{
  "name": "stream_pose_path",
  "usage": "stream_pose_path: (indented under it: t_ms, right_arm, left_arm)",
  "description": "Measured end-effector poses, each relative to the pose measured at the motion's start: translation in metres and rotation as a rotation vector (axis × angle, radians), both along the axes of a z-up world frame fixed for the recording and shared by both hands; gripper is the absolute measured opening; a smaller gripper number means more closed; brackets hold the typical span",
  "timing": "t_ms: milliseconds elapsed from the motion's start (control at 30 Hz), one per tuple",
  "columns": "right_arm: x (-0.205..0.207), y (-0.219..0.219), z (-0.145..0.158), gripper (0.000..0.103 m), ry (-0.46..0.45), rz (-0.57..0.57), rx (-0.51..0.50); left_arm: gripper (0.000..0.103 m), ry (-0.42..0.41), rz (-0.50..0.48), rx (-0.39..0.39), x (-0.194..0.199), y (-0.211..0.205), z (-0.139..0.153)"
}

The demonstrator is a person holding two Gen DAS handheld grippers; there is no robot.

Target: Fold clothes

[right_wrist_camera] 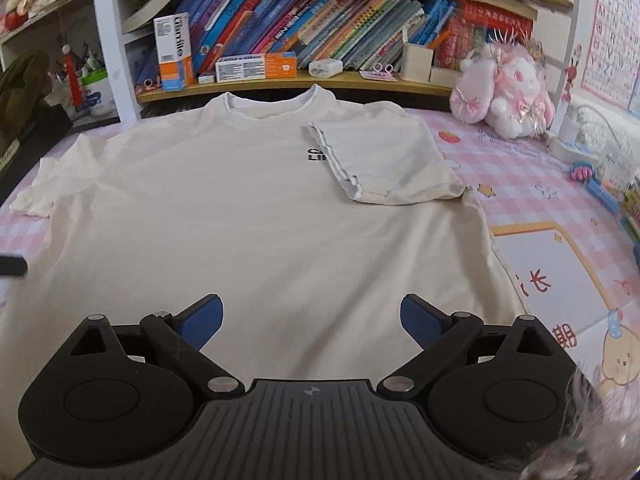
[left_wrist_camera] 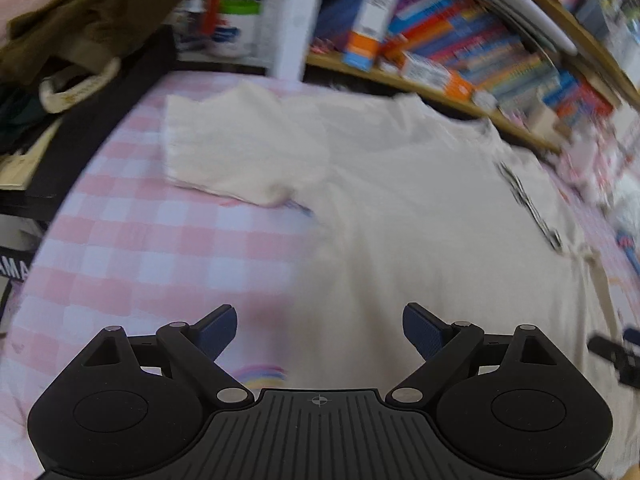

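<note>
Hovering over the lower part of the T-shirt, the right tool has its blue-padded fingers spread apart with nothing between them. The left tool stands likewise apart and empty, above the garment's left edge where cream cloth meets the pink checked sheet; that view is blurred.

The T-shirt lies flat, front up, on the sheet-covered surface, collar at the far side and hem nearest the tools. Its right-hand sleeve is folded inward onto the chest, partly covering a small black print. Its left-hand sleeve lies spread outward on the sheet.

Beyond the collar runs a wooden shelf carrying a row of books, an upright white-and-orange box and a similar box lying flat. A pink plush toy sits at the far right, on the sheet beside the shelf. An olive garment hangs at the far left.
</note>
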State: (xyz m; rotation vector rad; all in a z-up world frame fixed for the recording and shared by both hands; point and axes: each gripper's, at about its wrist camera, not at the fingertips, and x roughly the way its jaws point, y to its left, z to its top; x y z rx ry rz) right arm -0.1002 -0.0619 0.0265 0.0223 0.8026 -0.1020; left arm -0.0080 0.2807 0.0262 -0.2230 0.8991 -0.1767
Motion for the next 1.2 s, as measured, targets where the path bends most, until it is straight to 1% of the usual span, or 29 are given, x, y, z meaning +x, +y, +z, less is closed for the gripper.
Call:
stream_pose_path:
  t_ms: [33, 100, 167, 200, 300, 333, 467, 633, 700, 800, 833, 867, 900, 933, 1033, 1067, 1133, 1200]
  right_arm:
    - [-0.001, 0.004, 0.000, 0.096, -0.001, 0.000, -0.008]
    - [-0.002, 0.012, 0.001, 0.096, -0.002, 0.000, -0.023]
    - [-0.003, 0.020, 0.003, 0.096, -0.001, 0.000, -0.038]
    - [-0.004, 0.022, 0.003, 0.097, 0.001, 0.000, -0.045]
    - [-0.005, 0.027, 0.005, 0.097, 0.007, -0.001, -0.062]
    - [-0.006, 0.028, 0.006, 0.096, 0.009, -0.001, -0.067]
    - [-0.009, 0.030, 0.009, 0.096, 0.017, -0.009, -0.085]
    - [-0.015, 0.027, 0.009, 0.097, 0.032, -0.035, -0.093]
    - [-0.017, 0.025, 0.008, 0.096, 0.038, -0.046, -0.093]
    - [-0.019, 0.023, 0.008, 0.096, 0.048, -0.059, -0.091]
    - [-0.020, 0.021, 0.007, 0.096, 0.050, -0.062, -0.089]
    - [-0.019, 0.019, 0.007, 0.096, 0.051, -0.063, -0.085]
    - [-0.019, 0.017, 0.006, 0.096, 0.052, -0.065, -0.081]
    - [-0.019, 0.015, 0.006, 0.097, 0.054, -0.066, -0.078]
    - [-0.018, 0.009, 0.004, 0.096, 0.057, -0.071, -0.066]
    - [-0.017, 0.007, 0.004, 0.096, 0.059, -0.073, -0.063]
    - [-0.017, 0.003, 0.003, 0.096, 0.061, -0.076, -0.055]
    - [-0.016, -0.001, 0.002, 0.096, 0.063, -0.079, -0.048]
  left_arm:
    - [0.091, -0.003, 0.027, -0.018, 0.002, 0.009, -0.001]
    - [0.090, 0.007, 0.090, -0.080, 0.009, 0.029, -0.005]
    - [0.085, 0.018, 0.150, -0.156, 0.017, 0.048, -0.011]
    - [0.076, 0.023, 0.180, -0.193, 0.022, 0.058, -0.014]
    - [0.056, 0.035, 0.258, -0.277, 0.038, 0.080, -0.023]
    - [0.055, 0.035, 0.282, -0.302, 0.044, 0.086, -0.025]
    - [0.055, 0.038, 0.374, -0.390, 0.067, 0.104, -0.034]
    - [0.055, 0.063, 0.466, -0.501, 0.094, 0.118, -0.043]
    - [0.056, 0.069, 0.511, -0.538, 0.100, 0.121, -0.045]
    - [0.054, 0.077, 0.581, -0.590, 0.106, 0.125, -0.048]
    - [0.047, 0.079, 0.604, -0.605, 0.107, 0.125, -0.049]
    - [0.037, 0.090, 0.627, -0.615, 0.108, 0.126, -0.052]
    - [0.015, 0.109, 0.648, -0.620, 0.108, 0.126, -0.056]
    - [0.005, 0.117, 0.666, -0.631, 0.106, 0.128, -0.058]
    - [0.004, 0.106, 0.712, -0.676, 0.098, 0.132, -0.062]
    - [0.003, 0.091, 0.716, -0.689, 0.097, 0.132, -0.061]
    - [0.003, 0.036, 0.682, -0.691, 0.100, 0.127, -0.048]
    - [0.003, -0.020, 0.620, -0.669, 0.107, 0.117, -0.029]
